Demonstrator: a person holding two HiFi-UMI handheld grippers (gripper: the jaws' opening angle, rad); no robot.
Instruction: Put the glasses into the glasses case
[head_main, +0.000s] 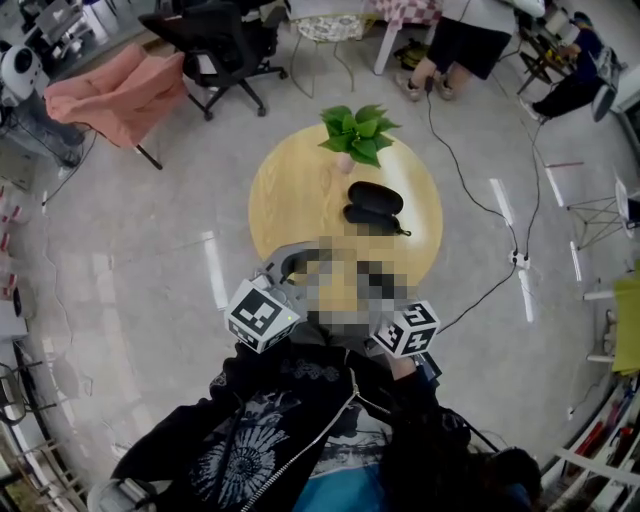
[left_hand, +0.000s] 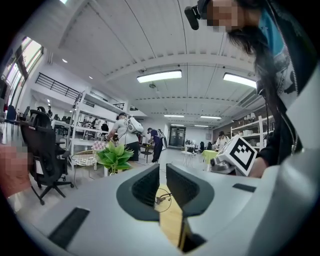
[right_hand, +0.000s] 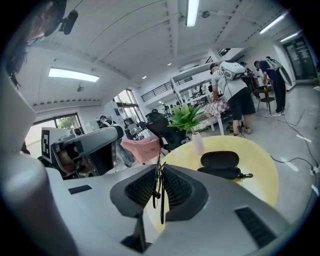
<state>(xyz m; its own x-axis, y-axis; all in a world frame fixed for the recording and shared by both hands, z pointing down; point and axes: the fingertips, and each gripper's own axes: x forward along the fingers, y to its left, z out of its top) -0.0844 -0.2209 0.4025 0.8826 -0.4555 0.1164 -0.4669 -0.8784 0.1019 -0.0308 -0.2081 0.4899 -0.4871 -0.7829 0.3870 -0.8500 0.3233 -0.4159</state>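
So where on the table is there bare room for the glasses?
The left half of the table is bare, from the glasses case to the rim; a narrower strip lies right of the case. Crowded: far edge, by the plant.

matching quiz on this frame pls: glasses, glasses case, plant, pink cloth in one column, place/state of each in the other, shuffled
Things:
1. glasses
2. glasses case
3. potted plant
4. pink cloth

Place or state:
A. standing at the far edge of the table
B. away from the table, draped over a support
C. clamped between the jaws of the right tool
D. lying open on the table

Pairs: 1-C, 2-D, 3-A, 4-B
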